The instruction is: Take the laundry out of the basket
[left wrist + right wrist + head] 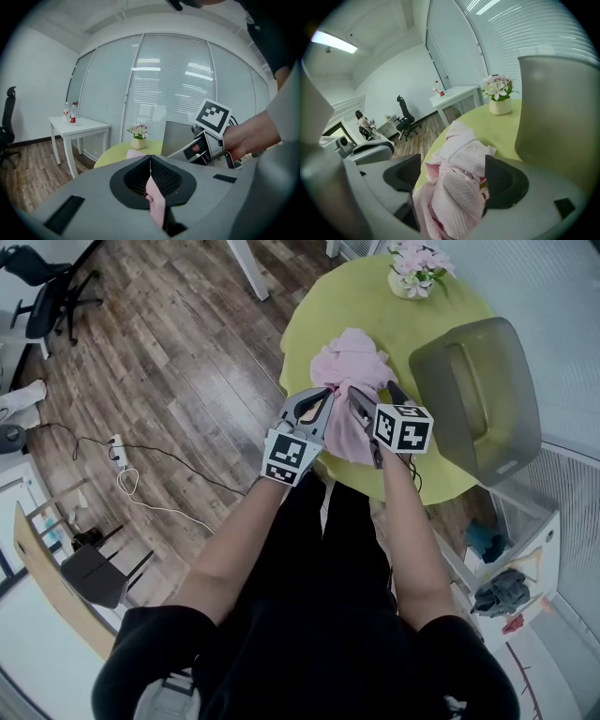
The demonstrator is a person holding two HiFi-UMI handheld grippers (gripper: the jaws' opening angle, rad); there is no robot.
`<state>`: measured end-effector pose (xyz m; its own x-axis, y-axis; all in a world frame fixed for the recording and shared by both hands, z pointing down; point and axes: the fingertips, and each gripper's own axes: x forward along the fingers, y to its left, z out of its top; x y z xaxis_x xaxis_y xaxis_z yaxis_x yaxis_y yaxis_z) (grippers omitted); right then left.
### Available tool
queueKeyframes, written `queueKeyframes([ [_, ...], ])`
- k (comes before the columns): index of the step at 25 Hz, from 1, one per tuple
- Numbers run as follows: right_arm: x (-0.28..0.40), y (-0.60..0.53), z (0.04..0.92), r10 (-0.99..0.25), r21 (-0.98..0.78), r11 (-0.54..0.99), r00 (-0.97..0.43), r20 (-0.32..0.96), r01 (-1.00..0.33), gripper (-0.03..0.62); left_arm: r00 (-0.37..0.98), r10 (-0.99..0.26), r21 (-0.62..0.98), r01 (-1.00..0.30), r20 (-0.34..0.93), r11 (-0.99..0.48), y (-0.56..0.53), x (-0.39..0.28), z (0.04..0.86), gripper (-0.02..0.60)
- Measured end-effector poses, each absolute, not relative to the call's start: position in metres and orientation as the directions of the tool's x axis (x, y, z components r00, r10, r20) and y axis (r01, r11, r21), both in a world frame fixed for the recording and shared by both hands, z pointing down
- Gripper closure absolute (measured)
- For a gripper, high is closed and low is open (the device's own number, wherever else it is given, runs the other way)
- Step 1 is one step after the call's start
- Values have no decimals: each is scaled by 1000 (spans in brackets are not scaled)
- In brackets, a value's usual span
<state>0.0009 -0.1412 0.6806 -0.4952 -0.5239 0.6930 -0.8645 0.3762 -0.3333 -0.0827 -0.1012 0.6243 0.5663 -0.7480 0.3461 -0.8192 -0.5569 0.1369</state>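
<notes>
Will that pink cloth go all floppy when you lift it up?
Probably floppy: the pink cloth lies crumpled on the table and sags in folds between the left gripper and right gripper. Likely light too: the left one pinches only a thin edge. Its waffle texture probably won't slip.

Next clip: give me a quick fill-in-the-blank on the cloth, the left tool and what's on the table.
1. The cloth is ___ in colour.
2. The left tool has its jaws ___ on a fold of the cloth.
3. In the head view, the basket stands on the table to the ___ of the cloth.
4. The pot at the table's far edge holds ___.

Missing words: pink; shut; right; flowers
</notes>
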Motion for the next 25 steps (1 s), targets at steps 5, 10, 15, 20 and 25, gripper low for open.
queueKeyframes([
  [5, -2, -142, 619, -621, -300, 461, -545, 562, -835, 178, 598, -752, 148, -800, 278, -581, -103, -78, 579, 571],
  [10, 4, -132, 544, -723, -223, 516, -560, 405, -827, 180, 638, -742, 144, -770, 207, -622, -97, -69, 528, 571],
  [15, 7, -109, 471, -775, -110, 571, -578, 257, -814, 180, 674, -724, 111, -739, 148, -665, -86, -63, 474, 571],
  [20, 3, -79, 416, -757, -115, 632, -642, 118, -766, 229, 708, -699, 85, -706, 99, -703, -68, -60, 426, 571],
  [25, 3, -56, 380, -756, -39, 651, -652, 56, -758, 467, 752, -654, 64, -659, 89, -749, -47, -54, 391, 571],
])
